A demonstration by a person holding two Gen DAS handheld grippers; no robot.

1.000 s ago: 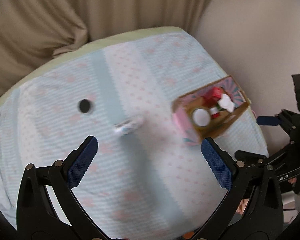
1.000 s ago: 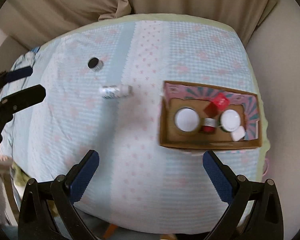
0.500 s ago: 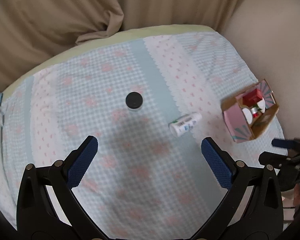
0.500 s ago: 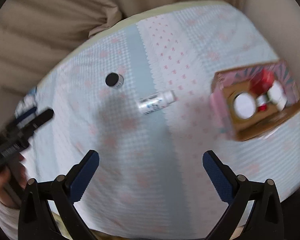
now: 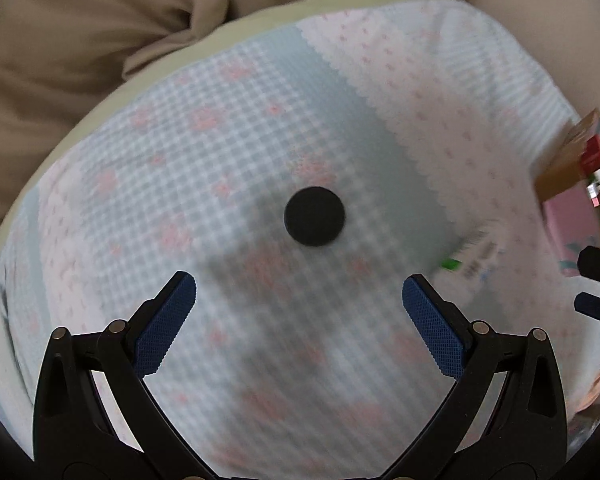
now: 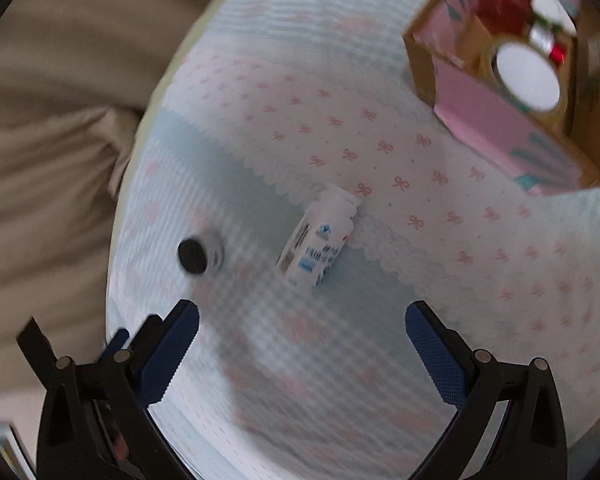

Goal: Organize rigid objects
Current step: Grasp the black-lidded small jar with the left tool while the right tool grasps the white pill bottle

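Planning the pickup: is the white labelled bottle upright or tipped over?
Tipped over. The white bottle lies on its side on the tablecloth, label facing up.

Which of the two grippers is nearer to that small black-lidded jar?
Left. The left gripper hovers open, lined up on the black-lidded jar. The right gripper faces the white bottle, jar off to its left.

Table [image 6: 460,320] w/ cloth: jar [image 5: 314,216], bottle [image 6: 316,240], box [image 6: 500,132].

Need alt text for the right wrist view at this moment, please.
The open, empty right gripper hovers over a patterned tablecloth, above a white bottle lying on its side. A black-lidded jar sits to its left, and a cardboard box of containers upper right.
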